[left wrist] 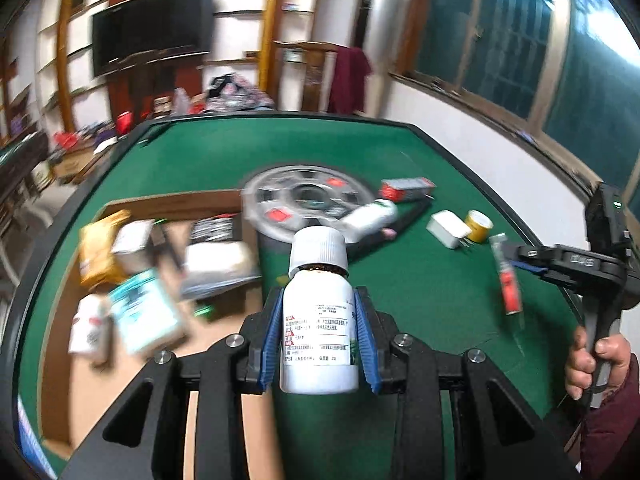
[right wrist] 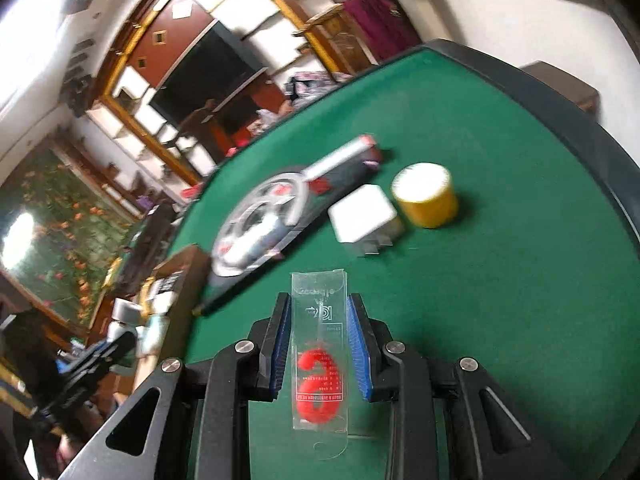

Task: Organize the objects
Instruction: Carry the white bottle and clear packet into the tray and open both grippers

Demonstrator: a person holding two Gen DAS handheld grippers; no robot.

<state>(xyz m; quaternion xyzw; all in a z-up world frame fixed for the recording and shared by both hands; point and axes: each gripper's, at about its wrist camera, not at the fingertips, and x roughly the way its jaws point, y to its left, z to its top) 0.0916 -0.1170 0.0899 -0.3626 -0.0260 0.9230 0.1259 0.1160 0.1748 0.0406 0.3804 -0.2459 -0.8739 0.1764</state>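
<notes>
I hold the light, rigid bottle (left wrist: pixel 319 328) mid-body in the left gripper (left wrist: pixel 319 338), above the bench (left wrist: pixel 420 280). The right gripper (right wrist: pixel 319 344) clamps the slippery clear packet (right wrist: pixel 319 360) by its edges.

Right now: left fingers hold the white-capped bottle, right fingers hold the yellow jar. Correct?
Not quite. The right gripper holds a clear packet with a red number candle, seen in the right wrist view; the yellow jar stands on the table. The left gripper holds the bottle.
</notes>
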